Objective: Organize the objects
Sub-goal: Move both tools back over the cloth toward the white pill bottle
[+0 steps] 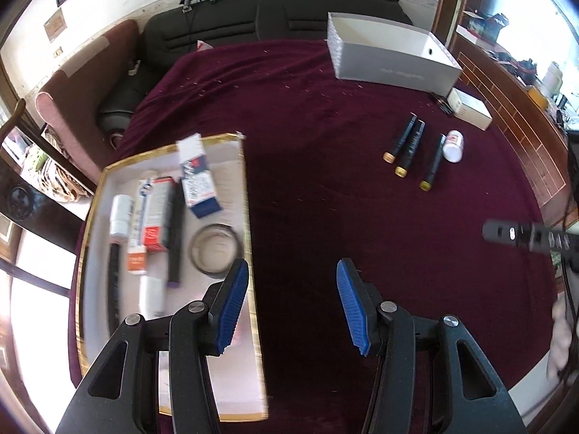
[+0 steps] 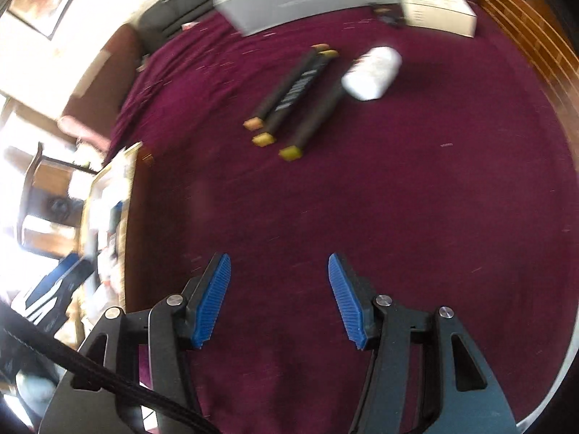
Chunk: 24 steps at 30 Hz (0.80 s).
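We hold both tools above the dark red cloth (image 1: 325, 144), and the left gripper (image 1: 293, 307) and the right gripper (image 2: 278, 300) both stand wide, with nothing between their blue pads. The things that we judge are left to sort are three black tubes with gold caps (image 2: 300, 97) and a white bottle (image 2: 372, 72), all lying on their sides near the far right part of the cloth, well apart from the gold-edged tray (image 1: 249, 217) on the left, where boxes, a tube and a round ring already lie. The risk we see is this: the tubes lie close together, two of them seem to touch, so wide jaws may catch two at once or push one away. The bottle is round and smooth, so it may roll when a pad touches it. The right view is blurred, so we think a fast approach could miss. The tubes look slim, matte black, and one has white letters on it
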### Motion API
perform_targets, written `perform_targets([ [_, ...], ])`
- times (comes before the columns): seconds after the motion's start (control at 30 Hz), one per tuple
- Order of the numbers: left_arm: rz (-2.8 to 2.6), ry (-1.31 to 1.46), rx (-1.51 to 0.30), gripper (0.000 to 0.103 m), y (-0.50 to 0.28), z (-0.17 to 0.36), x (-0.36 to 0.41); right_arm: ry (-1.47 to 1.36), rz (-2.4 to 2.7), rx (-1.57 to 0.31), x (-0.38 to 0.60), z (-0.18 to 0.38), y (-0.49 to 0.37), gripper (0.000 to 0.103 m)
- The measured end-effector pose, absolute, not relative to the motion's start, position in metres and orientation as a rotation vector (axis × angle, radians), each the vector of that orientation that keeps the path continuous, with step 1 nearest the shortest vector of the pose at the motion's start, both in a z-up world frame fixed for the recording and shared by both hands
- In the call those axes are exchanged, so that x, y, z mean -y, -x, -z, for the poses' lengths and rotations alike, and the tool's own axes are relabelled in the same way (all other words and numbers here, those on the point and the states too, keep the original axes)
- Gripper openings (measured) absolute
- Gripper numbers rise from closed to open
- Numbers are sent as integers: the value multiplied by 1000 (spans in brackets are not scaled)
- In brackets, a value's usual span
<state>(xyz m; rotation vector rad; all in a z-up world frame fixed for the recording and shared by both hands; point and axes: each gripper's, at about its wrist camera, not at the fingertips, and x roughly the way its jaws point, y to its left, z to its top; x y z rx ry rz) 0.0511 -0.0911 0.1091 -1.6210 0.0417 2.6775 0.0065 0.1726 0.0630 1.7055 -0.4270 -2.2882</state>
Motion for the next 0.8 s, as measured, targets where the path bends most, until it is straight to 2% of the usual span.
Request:
perform_targets([
  [0.3, -2692, 1692, 4, 45, -59, -99, 82, -1750, 2385, 424, -224, -60, 51, 55],
  [0.8, -2721, 1699, 85, 45, -79, -96, 94, -1883, 2432, 544, -209, -29, 151, 55],
])
